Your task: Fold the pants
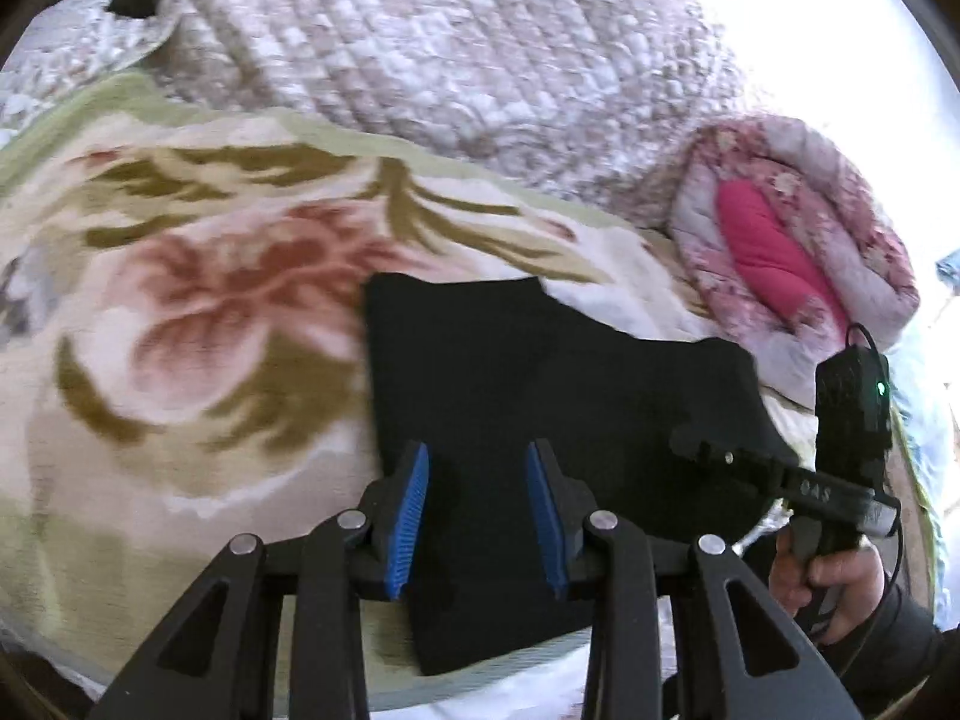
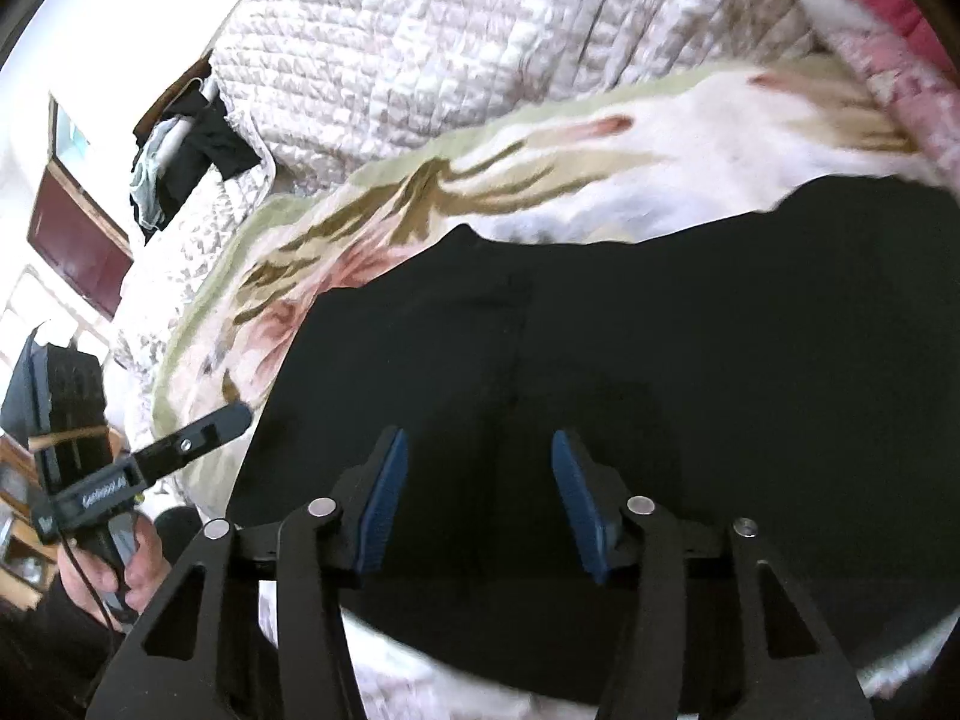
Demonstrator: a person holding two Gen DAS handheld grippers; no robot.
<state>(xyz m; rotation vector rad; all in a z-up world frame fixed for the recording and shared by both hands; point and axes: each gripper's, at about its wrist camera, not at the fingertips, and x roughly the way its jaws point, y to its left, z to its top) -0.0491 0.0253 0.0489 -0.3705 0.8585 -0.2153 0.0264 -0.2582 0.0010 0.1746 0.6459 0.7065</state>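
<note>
Nearest us, both grippers sit partly open, nothing pinched: left gripper [image 1: 477, 516] and right gripper [image 2: 474, 501] hover over the black fabric pants [image 1: 540, 384], folded on the floral fleece blanket [image 1: 180, 300]. We'd smooth toward 12 o'clock, keeping edges square.
</note>
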